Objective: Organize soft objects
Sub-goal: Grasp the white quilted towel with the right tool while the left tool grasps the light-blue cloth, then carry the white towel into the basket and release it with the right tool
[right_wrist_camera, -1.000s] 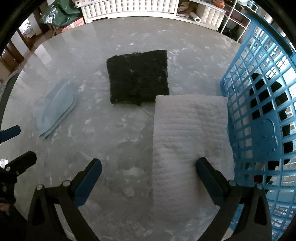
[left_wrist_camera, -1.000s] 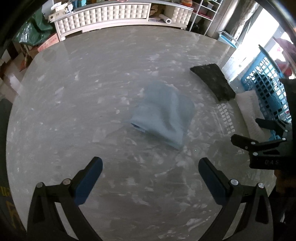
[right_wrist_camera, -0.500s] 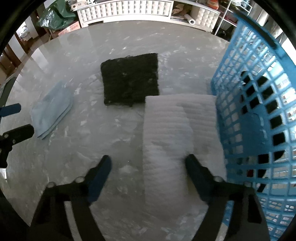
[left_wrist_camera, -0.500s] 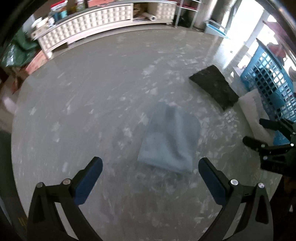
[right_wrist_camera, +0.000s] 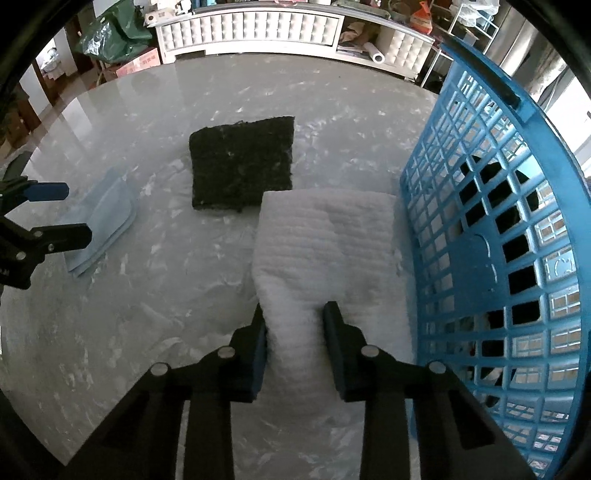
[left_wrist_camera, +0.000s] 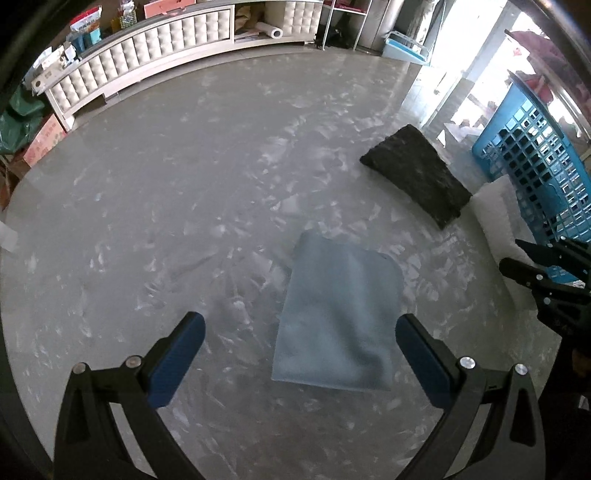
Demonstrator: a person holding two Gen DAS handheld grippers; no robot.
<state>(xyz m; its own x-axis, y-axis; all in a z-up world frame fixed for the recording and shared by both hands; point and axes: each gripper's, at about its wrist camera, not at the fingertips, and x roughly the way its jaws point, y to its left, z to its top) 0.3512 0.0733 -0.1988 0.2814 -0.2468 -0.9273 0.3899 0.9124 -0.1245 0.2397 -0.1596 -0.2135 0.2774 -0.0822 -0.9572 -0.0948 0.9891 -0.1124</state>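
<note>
Daylight glares from the right; sharp frames, fisheye-bent and vignetted at edges.

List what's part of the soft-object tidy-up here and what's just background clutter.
In play:
- white towel, pinched by the right tool, whose jaws have just been closing
- black cloth
- blue cloth, under the open left tool
- blue basket

Lying about:
- white tufted cabinet
- paper roll
- green bag

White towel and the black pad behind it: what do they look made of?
White towel: looks like thick ribbed cotton terry, matte; it bunches softly where the right claw pinches it. Black pad: coarse, fuzzy, matte fibre, perhaps a scouring pad or folded cloth; hard to tell.
</note>
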